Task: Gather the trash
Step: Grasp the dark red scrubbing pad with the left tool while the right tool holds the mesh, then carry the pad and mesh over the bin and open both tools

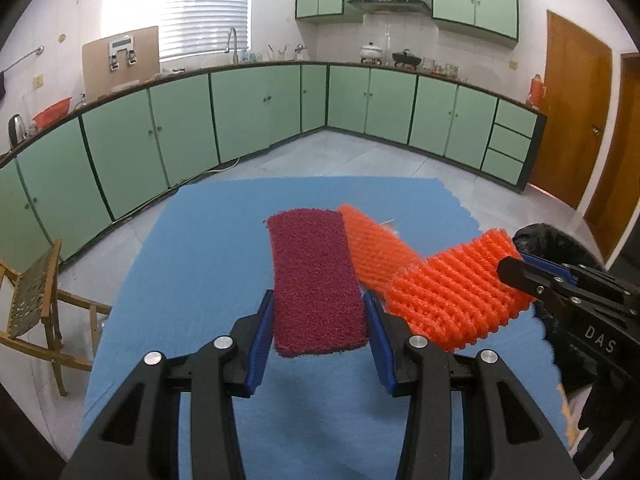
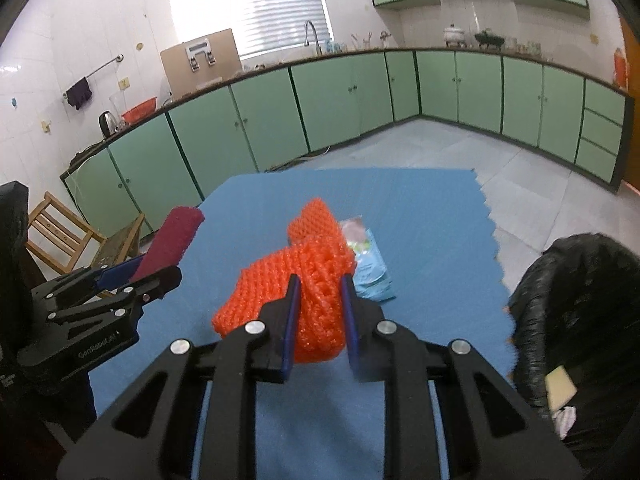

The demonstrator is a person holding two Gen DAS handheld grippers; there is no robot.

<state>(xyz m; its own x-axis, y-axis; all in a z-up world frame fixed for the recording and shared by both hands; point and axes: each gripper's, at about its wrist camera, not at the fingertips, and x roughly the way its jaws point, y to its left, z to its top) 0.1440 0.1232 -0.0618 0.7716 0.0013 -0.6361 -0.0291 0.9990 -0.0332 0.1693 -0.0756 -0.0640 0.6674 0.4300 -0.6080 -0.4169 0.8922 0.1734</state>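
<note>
With each gripper (image 1: 318, 320) (image 2: 320, 312) clamped on its pad (image 1: 316, 280) and foam net (image 2: 304, 296), we should swing both steadily toward the black bag (image 2: 580, 300) at 3 o'clock.

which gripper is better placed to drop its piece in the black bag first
Right. The right gripper, holding the orange foam net, has the black bag on its side; the left gripper with the maroon pad sits farther away.

Home kitchen: green cabinets (image 1: 256, 116), sink tap (image 1: 232, 42), hood (image 1: 390, 2)
</note>
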